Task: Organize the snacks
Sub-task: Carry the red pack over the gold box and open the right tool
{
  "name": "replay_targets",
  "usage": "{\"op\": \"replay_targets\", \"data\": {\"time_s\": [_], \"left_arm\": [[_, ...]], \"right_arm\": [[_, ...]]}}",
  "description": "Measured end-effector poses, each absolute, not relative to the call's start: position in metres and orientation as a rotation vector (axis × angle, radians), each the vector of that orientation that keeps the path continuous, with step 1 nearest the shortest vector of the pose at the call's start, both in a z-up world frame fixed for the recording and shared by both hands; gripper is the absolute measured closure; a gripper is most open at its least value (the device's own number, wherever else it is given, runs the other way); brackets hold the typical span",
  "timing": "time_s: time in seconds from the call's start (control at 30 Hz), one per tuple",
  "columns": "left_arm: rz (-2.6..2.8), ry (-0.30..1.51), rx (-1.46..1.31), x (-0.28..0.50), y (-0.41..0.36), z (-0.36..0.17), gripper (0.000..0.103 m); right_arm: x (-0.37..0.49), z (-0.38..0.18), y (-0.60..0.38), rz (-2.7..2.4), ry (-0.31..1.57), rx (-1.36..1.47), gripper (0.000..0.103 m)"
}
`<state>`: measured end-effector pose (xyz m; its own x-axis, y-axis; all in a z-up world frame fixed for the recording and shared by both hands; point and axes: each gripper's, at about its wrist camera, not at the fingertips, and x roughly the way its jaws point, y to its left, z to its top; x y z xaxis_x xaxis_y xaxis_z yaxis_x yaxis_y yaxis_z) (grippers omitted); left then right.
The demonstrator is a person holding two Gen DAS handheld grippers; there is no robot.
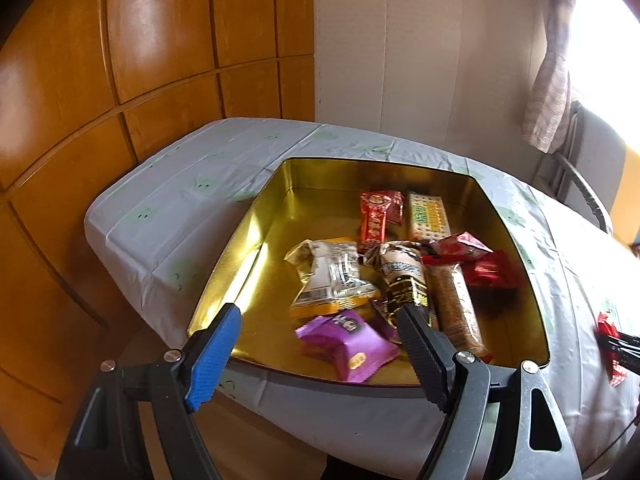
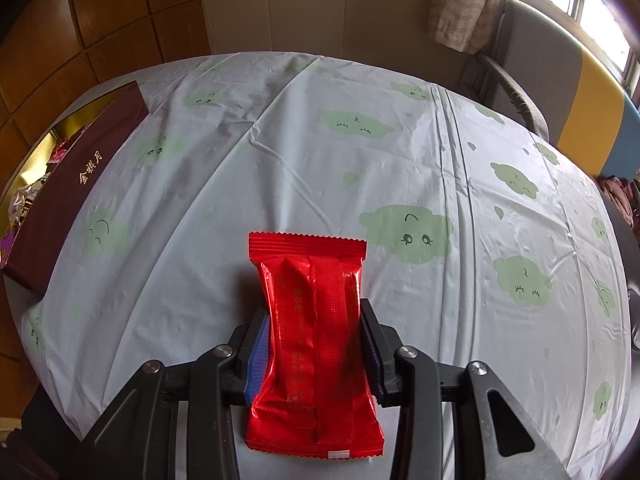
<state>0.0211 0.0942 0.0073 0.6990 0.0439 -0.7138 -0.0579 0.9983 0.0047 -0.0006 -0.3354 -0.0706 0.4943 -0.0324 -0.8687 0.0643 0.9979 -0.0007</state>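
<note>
A gold-lined tin box (image 1: 256,240) sits on the table and holds several wrapped snacks, among them a purple packet (image 1: 348,344), a clear-and-orange packet (image 1: 332,276) and a long cracker bar (image 1: 454,308). My left gripper (image 1: 320,320) is open and empty over the box's near edge. My right gripper (image 2: 314,320) is shut on a red snack packet (image 2: 316,328), held above the tablecloth to the right of the box (image 2: 72,184). The red packet and right gripper also show at the right edge of the left wrist view (image 1: 610,340).
The table wears a pale cloth with green cloud faces (image 2: 408,232). The box's dark red outer wall (image 2: 80,172) stands at the left. A grey and yellow chair (image 2: 560,92) stands beyond the far right edge. Wooden panels (image 1: 120,80) lie left.
</note>
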Motion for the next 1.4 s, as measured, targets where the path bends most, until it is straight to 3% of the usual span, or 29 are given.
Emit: {"op": "replay_targets", "data": {"time_s": [0.43,0.97,1.4], "left_arm": [[0.055,0.803,-0.032,0.02,0.1,0.002,0.022],[0.08,0.812,-0.04,0.025,0.108,-0.003,0.023],[0.146,0.81,-0.085,0.032,0.134,-0.006,0.023]], "right_arm": [[0.004,-0.055,-0.305,0.065,1.074,0.107,0.064],[0.052,0.023,-0.149,0.43,0.933,-0.052,0.064],[0.118,0.011,-0.056,0.523,1.004,-0.077,0.063]]}}
